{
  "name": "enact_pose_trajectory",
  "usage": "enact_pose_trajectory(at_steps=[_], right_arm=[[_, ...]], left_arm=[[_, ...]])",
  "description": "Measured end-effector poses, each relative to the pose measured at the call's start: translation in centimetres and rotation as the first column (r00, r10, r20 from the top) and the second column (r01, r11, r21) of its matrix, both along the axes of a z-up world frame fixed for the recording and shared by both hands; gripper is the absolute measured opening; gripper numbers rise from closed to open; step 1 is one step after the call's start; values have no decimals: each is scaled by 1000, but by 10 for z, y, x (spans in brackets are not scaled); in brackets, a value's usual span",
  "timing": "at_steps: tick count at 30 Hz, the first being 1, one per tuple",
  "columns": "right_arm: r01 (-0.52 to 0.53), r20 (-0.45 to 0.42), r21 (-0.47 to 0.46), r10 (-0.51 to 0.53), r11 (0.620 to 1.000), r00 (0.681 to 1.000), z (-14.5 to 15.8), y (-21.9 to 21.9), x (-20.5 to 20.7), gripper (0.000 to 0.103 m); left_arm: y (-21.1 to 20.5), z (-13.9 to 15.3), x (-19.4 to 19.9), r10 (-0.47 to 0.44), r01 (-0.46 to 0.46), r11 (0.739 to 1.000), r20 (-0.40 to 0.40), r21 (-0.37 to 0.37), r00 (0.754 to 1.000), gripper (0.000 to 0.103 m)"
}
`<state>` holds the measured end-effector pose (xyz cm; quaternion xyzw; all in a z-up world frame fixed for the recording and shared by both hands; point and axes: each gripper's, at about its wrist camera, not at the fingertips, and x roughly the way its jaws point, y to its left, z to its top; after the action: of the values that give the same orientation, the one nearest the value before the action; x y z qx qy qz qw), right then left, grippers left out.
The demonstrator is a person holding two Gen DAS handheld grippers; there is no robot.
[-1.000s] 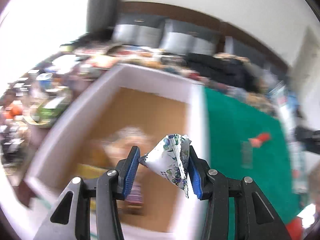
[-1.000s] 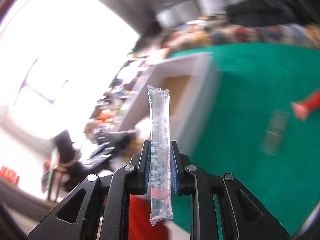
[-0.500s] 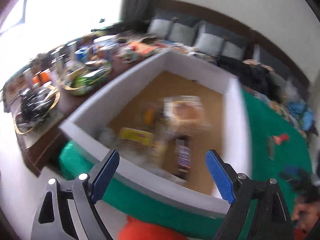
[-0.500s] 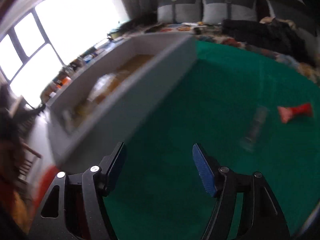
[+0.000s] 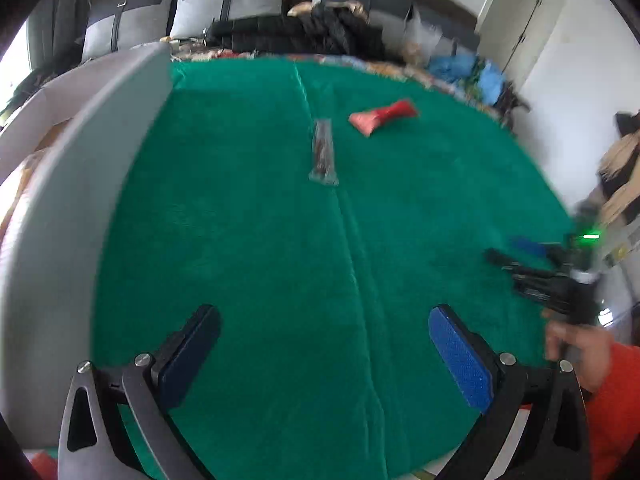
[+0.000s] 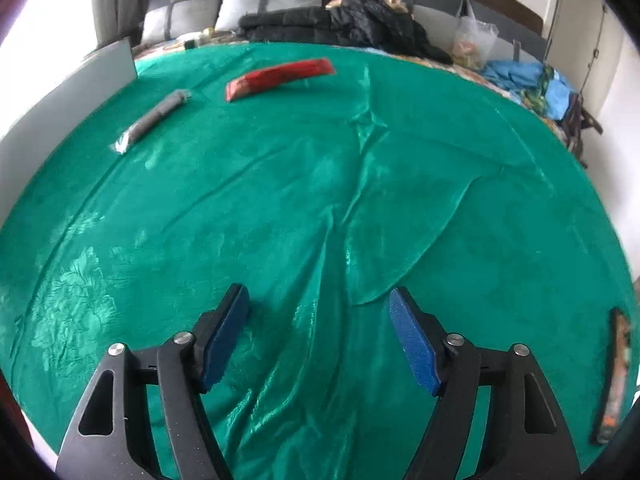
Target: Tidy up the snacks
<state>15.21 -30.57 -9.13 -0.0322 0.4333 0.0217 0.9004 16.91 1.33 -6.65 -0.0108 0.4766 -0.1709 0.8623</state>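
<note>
A green blanket (image 6: 320,184) is spread out — a red packet (image 6: 280,76) and clear stick (image 6: 154,120) lie far left; both the left gripper (image 5: 324,356) and right gripper (image 6: 320,336) are held wide apart, empty.

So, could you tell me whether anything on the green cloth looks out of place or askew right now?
Nothing is spilled or damaged. Two snacks lie loose outside the white box: a red packet and a slim clear packet, at different angles. The cloth is creased.

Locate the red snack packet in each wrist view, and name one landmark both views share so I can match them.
Left wrist view: red snack packet lies upper centre-right on the green cloth, right of the clear stick packet.
Right wrist view: red snack packet lies upper centre-left, right of the clear stick packet.
Shared landmark: black jacket beyond the cloth.
</note>
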Motion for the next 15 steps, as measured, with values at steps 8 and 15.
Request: enact_pose_trajectory(at_steps=[8,15], right_arm=[[35,-4,35,-35,999,999,1,23,17,85],[39,-4,38,-39,999,999,2,36,3,86]], left_arm=[[-13,-47,39,95,-101,987,54,127,994,102],[-15,-53,45,86,-100,981,91,164,992,103]])
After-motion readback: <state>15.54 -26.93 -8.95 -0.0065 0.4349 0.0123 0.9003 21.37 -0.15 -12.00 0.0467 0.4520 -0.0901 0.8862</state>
